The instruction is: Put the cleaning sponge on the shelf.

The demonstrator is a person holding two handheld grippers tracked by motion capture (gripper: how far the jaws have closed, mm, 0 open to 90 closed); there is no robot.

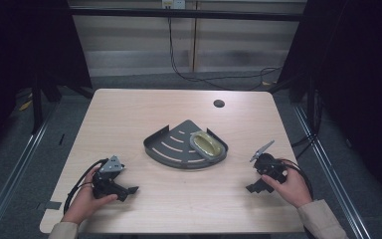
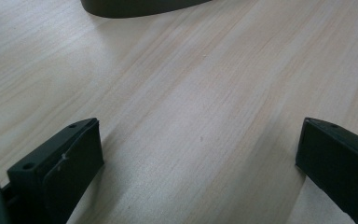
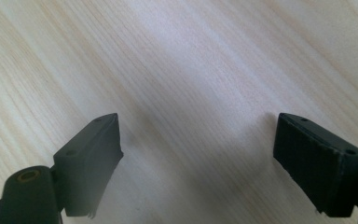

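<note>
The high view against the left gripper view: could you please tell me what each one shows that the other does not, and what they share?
High view alone: the yellow-green dish lying in the dark fan-shaped tray, both hands, the right gripper, the round hole. Left gripper view alone: the left gripper up close, jaws wide apart over bare wood. Shared: the wooden table and the tray's curved edge.

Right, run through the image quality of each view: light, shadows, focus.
High view: the table is evenly lit and sharp, its surroundings nearly black, with soft shadows under the corner rack and both grippers. Left gripper view: the wood grain is crisp, a pale sheen crosses the middle, and the left gripper has blurred near edges. Right gripper view: the right gripper casts faint shadows and the upper corner is overexposed.
</note>
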